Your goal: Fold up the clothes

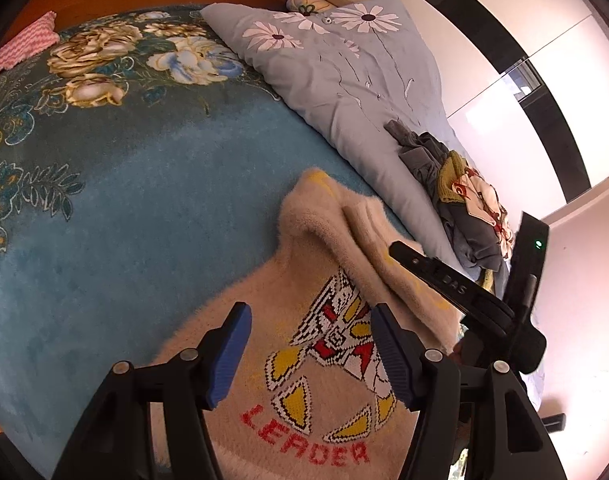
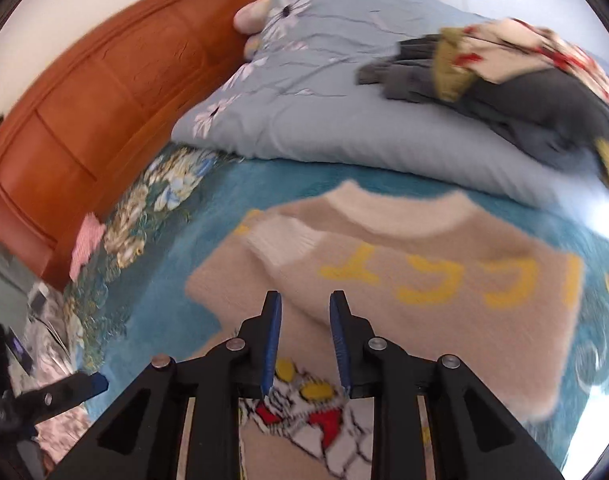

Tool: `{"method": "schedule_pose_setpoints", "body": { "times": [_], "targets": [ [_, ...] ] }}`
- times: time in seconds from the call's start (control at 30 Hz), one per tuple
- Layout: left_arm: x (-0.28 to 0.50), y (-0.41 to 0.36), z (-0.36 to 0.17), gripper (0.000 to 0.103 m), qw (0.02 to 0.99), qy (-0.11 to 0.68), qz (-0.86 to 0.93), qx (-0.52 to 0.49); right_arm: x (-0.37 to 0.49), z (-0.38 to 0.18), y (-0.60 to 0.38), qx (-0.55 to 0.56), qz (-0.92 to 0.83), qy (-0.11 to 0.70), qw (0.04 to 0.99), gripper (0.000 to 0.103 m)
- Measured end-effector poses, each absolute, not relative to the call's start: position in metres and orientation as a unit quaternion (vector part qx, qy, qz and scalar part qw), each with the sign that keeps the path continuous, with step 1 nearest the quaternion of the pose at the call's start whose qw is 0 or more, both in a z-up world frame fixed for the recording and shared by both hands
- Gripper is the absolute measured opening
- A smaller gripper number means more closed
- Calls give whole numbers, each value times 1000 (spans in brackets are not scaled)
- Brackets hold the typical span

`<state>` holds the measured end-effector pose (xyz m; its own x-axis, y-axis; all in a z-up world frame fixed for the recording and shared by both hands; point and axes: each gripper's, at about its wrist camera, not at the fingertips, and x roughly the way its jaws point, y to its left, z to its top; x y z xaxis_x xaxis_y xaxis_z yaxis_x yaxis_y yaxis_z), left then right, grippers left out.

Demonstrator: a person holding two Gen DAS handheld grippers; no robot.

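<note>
Beige sweater (image 2: 384,272) lying partly folded on the blue blanket (image 1: 124,220).

1 side is lying doubled over the printed front, presumably to narrow it. The left gripper (image 1: 308,352) is being held spread above the print, the right gripper (image 2: 306,340) parted, both grasping nothing.

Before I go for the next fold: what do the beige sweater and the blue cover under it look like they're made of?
The beige sweater looks like a fuzzy, brushed knit, maybe mohair-like or acrylic: its edges show a soft halo of fibres, and the "LEADER" design is knitted in stitch by stitch. The blue cover looks like a matte plush or fleece blanket with a short nap and a printed floral border. Neither fibre can be confirmed by sight.
</note>
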<state>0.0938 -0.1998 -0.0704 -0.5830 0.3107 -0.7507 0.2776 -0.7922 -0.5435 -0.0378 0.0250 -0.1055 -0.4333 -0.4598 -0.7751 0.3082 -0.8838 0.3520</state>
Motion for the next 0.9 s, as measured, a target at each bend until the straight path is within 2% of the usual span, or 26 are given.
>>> {"method": "schedule_pose_setpoints", "body": {
  "times": [0.3, 0.7, 0.8, 0.9],
  "targets": [
    [86, -208, -86, 66, 0, -361, 818, -448, -78, -135, -44, 525, -821, -5, 224, 26],
    [88, -222, -93, 67, 10, -410, 805, -429, -74, -130, -68, 518, -820, 36, 242, 26],
    [89, -224, -94, 67, 10, -417, 803, -426, -76, -135, -78, 519, -823, 81, 217, 26],
    [89, -227, -95, 68, 11, -424, 801, -422, -85, -147, -78, 535, -817, 87, 197, 27]
  ]
}}
